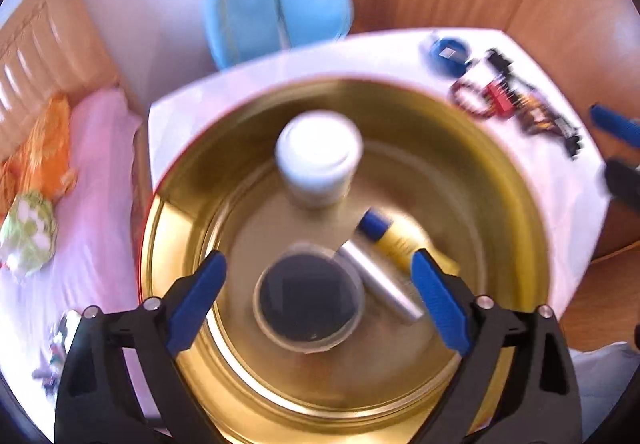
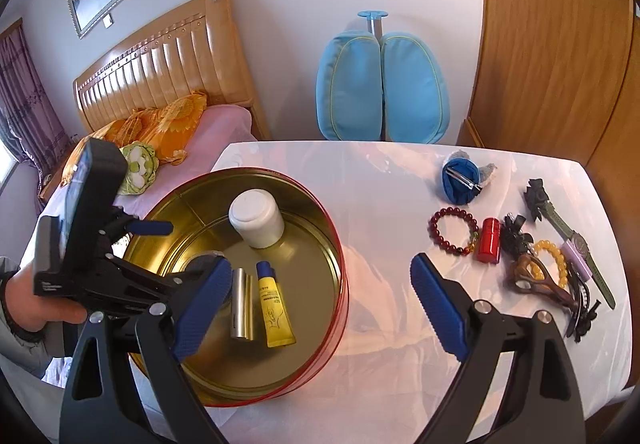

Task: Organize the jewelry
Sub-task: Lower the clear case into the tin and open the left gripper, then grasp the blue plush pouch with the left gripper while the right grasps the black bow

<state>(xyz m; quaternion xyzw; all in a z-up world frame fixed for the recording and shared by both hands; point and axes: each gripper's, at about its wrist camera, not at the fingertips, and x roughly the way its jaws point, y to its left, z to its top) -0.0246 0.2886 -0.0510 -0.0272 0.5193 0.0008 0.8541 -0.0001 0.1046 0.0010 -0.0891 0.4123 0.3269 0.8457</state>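
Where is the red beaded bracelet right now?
In the right wrist view the red beaded bracelet lies flat on the white table, right of the round tin, just left of the small red cylinder, below the blue pouch.

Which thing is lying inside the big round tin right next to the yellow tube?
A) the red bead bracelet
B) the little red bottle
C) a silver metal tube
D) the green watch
C: the silver metal tube lies beside the yellow tube on the floor of the round tin; the bracelet, watch and red bottle are out on the table.
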